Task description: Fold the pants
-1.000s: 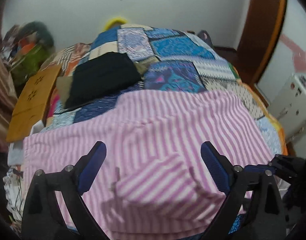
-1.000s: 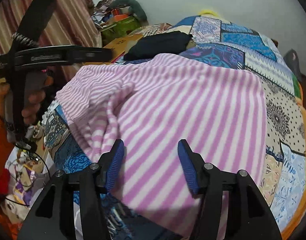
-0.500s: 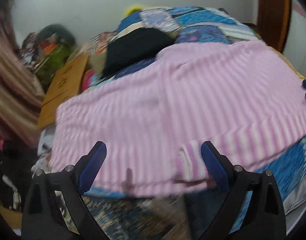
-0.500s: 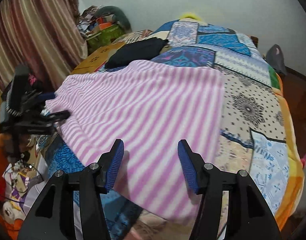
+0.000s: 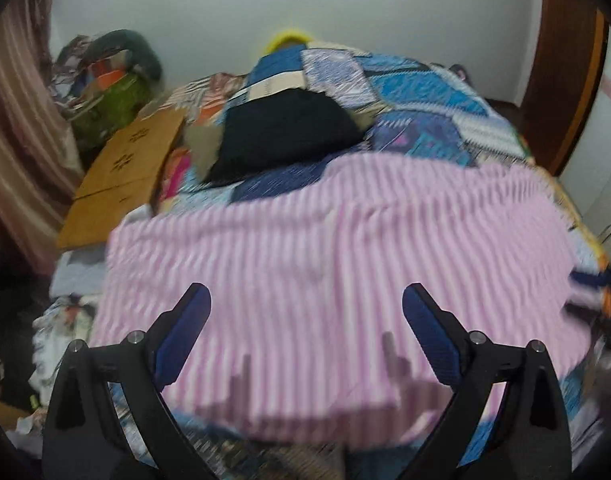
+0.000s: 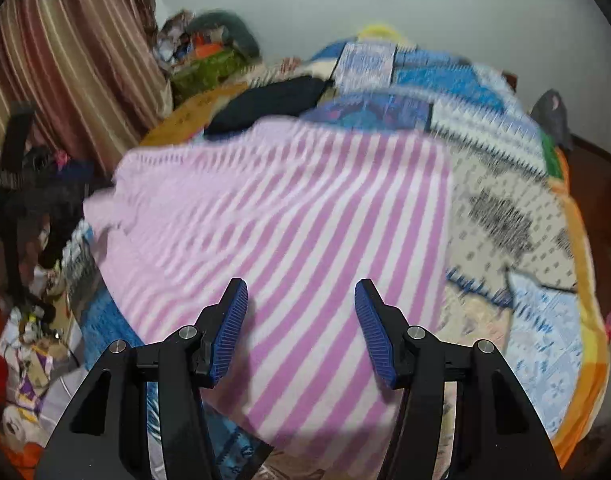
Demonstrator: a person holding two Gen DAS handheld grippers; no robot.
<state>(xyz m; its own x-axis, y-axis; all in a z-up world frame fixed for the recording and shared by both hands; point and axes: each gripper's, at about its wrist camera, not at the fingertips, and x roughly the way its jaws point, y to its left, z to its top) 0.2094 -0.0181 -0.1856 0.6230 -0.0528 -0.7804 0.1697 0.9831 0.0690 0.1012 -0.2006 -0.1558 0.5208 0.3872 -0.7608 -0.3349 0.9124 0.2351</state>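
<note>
Pink-striped pants (image 5: 325,264) cover quilt (image 6: 505,208) near black garment (image 5: 281,128); both jaws wide, empty.

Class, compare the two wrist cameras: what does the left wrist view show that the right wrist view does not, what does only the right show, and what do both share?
Only the left wrist view shows the wooden door frame and the open left gripper. Only the right wrist view shows the open right gripper close up and the grey item on the floor. Both show the pink striped pants spread on the patchwork bedspread, the black garment and the striped curtain.
</note>
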